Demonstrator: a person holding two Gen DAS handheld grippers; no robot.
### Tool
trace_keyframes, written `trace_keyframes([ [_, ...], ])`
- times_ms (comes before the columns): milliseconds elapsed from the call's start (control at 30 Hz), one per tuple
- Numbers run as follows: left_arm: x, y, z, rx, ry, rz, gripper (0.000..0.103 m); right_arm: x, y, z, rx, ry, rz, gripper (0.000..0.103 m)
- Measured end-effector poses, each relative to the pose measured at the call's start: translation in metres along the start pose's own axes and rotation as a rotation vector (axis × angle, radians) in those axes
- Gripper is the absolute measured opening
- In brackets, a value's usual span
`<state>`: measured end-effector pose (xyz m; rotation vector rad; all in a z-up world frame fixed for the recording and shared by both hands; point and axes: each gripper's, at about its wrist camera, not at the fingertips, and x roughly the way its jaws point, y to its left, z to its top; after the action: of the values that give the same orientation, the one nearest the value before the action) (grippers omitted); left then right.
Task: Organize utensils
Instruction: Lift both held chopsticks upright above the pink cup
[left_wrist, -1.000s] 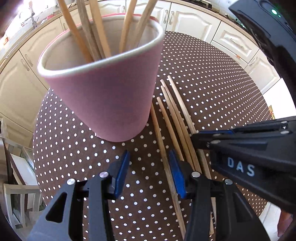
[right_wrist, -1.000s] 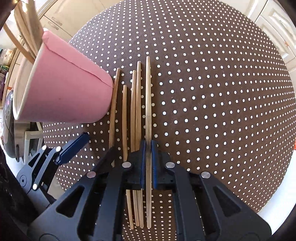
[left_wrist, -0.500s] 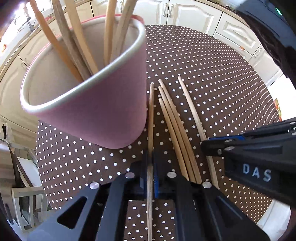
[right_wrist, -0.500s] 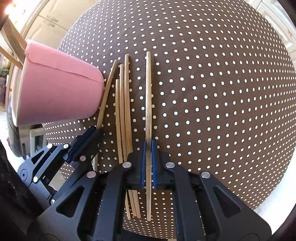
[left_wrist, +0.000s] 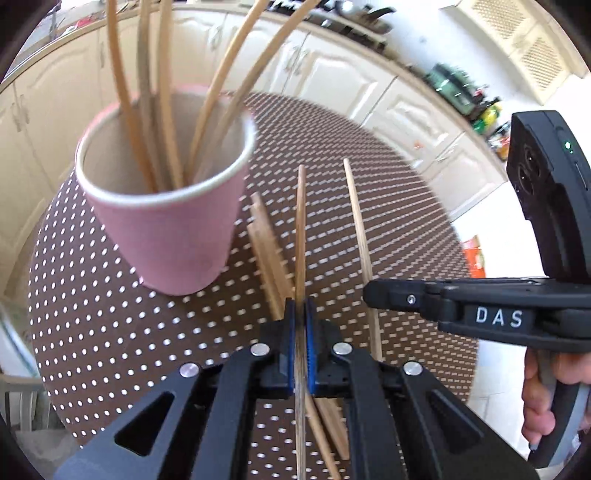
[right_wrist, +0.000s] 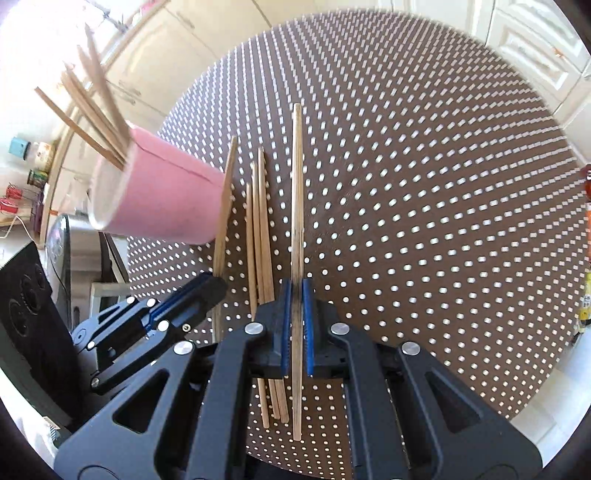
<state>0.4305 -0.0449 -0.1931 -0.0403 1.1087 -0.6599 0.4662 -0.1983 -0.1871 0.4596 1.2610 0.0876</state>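
Note:
A pink cup (left_wrist: 162, 236) stands on the brown dotted table (left_wrist: 110, 325) with several wooden chopsticks upright in it. My left gripper (left_wrist: 300, 321) is shut on one chopstick (left_wrist: 301, 221), raised off the cloth right of the cup. My right gripper (right_wrist: 296, 295) is shut on another chopstick (right_wrist: 296, 184), also lifted and pointing away. Three more chopsticks (right_wrist: 258, 229) lie side by side on the table between the two held ones. In the right wrist view the left gripper (right_wrist: 207, 288) and its chopstick (right_wrist: 223, 206) sit beside the tilted-looking pink cup (right_wrist: 159, 199).
Cream kitchen cabinets (left_wrist: 332, 74) ring the round table (right_wrist: 406, 184). A silver appliance (right_wrist: 74, 251) stands beyond the table's left edge. A hand (left_wrist: 539, 398) grips the right tool's handle. The cloth right of the chopsticks is bare.
My left gripper closed on the chopstick nearest the cup and lifted it. My right gripper raised its chopstick and pulled it rightward, away from the row. Both views tilted up.

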Motion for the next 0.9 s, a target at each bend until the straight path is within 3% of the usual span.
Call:
trace_keyframes([
  [333, -0.061, -0.014, 0.009, 0.090, -0.135, -0.087, 0.005, -0.085, 0.000, -0.024, 0.000, -0.179, 0.028, 0.006],
  [533, -0.105, -0.022, 0.023, 0.123, -0.245, -0.127, 0.005, -0.138, 0.013, -0.026, -0.035, -0.334, 0.054, 0.006],
  [733, -0.151, -0.019, 0.037, 0.131, -0.378, -0.127, 0.005, -0.173, 0.035, -0.025, -0.094, -0.472, 0.088, 0.006],
  [900, -0.168, -0.017, 0.062, 0.126, -0.474, -0.113, 0.005, -0.173, 0.062, -0.010, -0.140, -0.519, 0.122, 0.006],
])
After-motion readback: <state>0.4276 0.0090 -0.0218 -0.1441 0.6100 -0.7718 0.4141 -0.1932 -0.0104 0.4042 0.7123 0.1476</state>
